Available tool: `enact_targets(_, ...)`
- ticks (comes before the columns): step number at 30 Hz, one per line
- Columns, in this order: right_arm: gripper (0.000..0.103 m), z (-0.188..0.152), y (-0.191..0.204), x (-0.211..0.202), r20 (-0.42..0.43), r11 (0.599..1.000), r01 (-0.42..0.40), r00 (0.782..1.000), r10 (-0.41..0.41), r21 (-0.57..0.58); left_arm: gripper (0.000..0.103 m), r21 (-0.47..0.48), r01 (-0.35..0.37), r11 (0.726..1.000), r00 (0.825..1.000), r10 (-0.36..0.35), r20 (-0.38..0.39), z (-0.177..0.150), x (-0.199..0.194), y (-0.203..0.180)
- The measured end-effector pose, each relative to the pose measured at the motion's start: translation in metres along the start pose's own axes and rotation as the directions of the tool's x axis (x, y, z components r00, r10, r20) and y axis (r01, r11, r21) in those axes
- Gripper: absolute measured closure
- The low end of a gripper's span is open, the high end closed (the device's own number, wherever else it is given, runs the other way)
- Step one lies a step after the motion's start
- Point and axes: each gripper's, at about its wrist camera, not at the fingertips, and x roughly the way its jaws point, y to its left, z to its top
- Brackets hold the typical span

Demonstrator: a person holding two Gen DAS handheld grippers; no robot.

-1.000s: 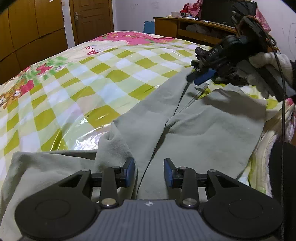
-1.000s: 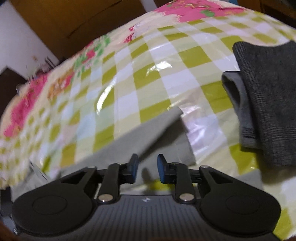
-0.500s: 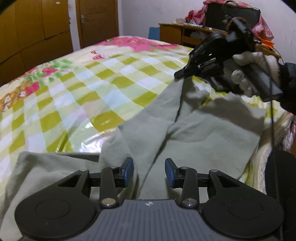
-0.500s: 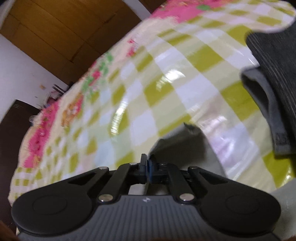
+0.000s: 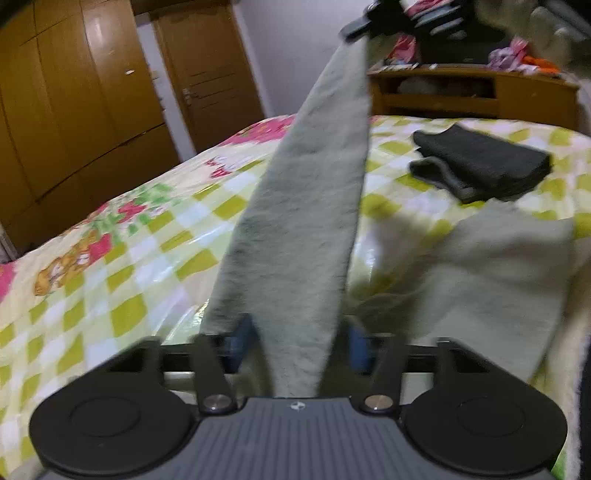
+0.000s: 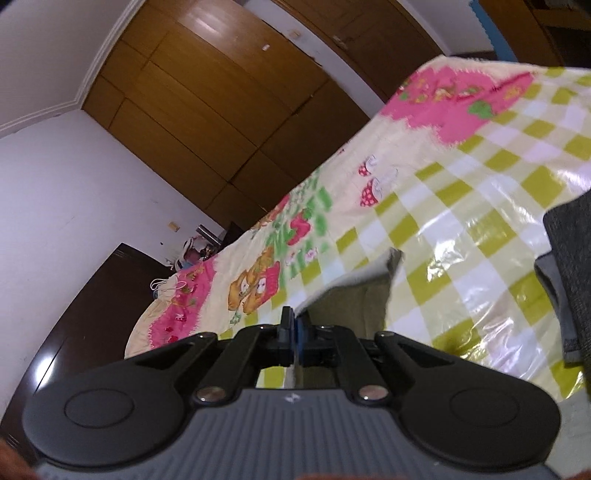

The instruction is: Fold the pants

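Note:
The pale grey-green pants are partly lifted off the checkered bed. One leg stretches taut from between my left gripper's spread fingers up to my right gripper at the top of the left wrist view. The left jaws are apart, with the cloth running between them. In the right wrist view my right gripper is shut on the hem of that leg, high above the bed. The other leg lies crumpled on the bed at right.
A folded dark grey garment lies on the bed at the far right, also in the right wrist view. Wooden wardrobes and a door stand behind. A cluttered wooden desk is at the back right.
My right gripper closed on the leg hem and raised it high, pulling the leg taut. The left gripper tilted up and the cloth now runs between its open fingers.

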Motion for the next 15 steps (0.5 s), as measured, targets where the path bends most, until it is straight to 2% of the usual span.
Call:
enact_targets(1, 0.100, 0.000, 0.000, -0.003, 0.001, 1.000, 0.000, 1.000, 0.000, 0.000, 0.082, -0.028, 0.014, 0.999, 1.000, -0.015, -0.013, 0.003, 0.001, 0.005)
enact_targets(3, 0.100, 0.002, -0.004, -0.006, 0.000, 1.000, 0.008, 1.000, -0.008, 0.006, 0.083, -0.081, 0.044, 0.996, 0.999, -0.045, -0.008, 0.011, 0.000, 0.020)
enact_targets(7, 0.100, 0.009, -0.015, -0.001, -0.020, 0.999, 0.036, 0.999, -0.035, 0.033, 0.086, -0.097, 0.014, 0.995, 1.000, -0.011, 0.027, 0.035, -0.007, 0.045)
enact_targets(10, 0.100, 0.017, -0.015, -0.004, -0.001, 0.999, 0.020, 1.000, -0.020, 0.039, 0.086, -0.100, 0.005, 0.995, 0.997, 0.003, 0.078, 0.051, -0.025, 0.058)
enact_targets(13, 0.100, 0.015, -0.008, -0.030, 0.038, 1.000, -0.018, 0.999, 0.018, 0.004, 0.086, -0.080, 0.041, 0.996, 0.992, -0.030, 0.124, 0.053, -0.050, 0.056)
enact_targets(15, 0.100, 0.005, -0.008, -0.057, 0.065, 1.000, -0.024, 0.998, 0.024, -0.012, 0.086, -0.060, 0.080, 0.995, 0.989, -0.072, 0.126, 0.044, -0.061, 0.046)
